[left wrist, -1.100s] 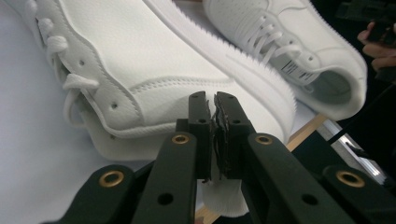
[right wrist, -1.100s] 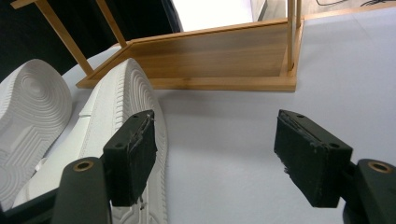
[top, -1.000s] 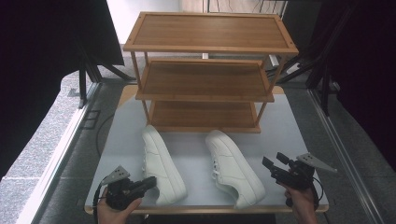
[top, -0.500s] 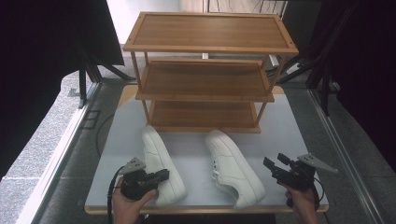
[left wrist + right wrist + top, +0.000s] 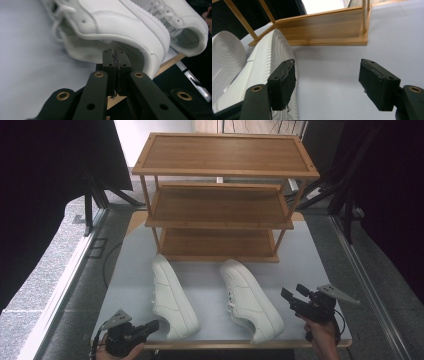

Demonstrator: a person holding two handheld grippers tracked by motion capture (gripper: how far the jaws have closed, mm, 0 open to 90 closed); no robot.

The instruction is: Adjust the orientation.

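My left gripper [image 5: 115, 56] has its jaws pressed together, empty, just short of the left white leather sneaker's [image 5: 112, 27] heel; pushing on, I'd shove it; my right gripper [image 5: 325, 83] gapes beside the right white sneaker [image 5: 262, 80].

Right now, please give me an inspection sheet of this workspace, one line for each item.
Surface: white table, bare between the shoes.
Job's things: left shoe and right shoe, both white, lying on the table in front of the wooden rack; all three shelves bare.
Clutter: nothing seen.
Grippers: left tongs shut, tips near the left shoe's heel, contact not clear; right tongs open, beside the right shoe, holding nothing.
Cables: one dark cable hanging off the table's left edge.
Surroundings: black curtains on both sides, grey floor.
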